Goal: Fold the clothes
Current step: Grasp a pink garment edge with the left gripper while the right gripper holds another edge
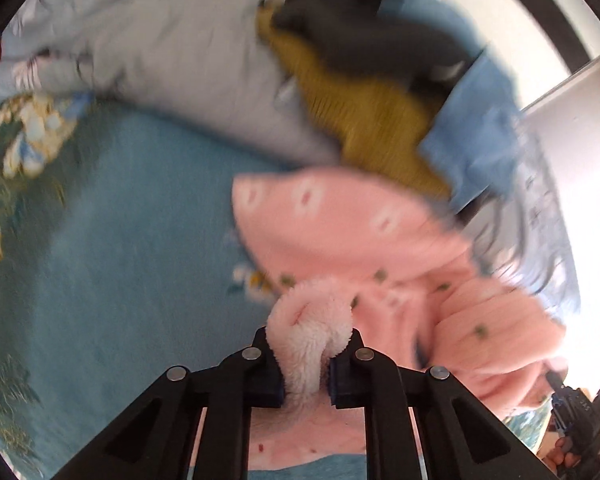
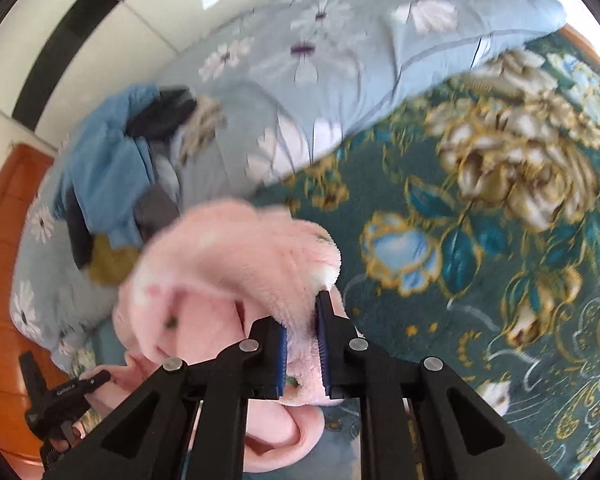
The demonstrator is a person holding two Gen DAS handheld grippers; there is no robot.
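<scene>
Basically the bed (image 2: pixel 480 200) is carrying everything: a pale floral quilt (image 2: pixel 340 60), then a heap of unfolded clothes (image 1: pixel 380 80) sitting well behind. The pink fleece garment (image 1: pixel 340 232) is hanging bunched above the bedspread, not yet folded. Left claw (image 1: pixel 305 360) is pinching one fleece edge, right claw (image 2: pixel 302 344) pinching another. Folding is barely starting, I'd say.

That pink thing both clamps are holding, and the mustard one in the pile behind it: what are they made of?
The pink garment looks like plush fleece: its pile is fuzzy and curly where the left gripper and right gripper pinch it. The mustard garment looks like ribbed knit, possibly wool or acrylic; blur leaves that open.
</scene>
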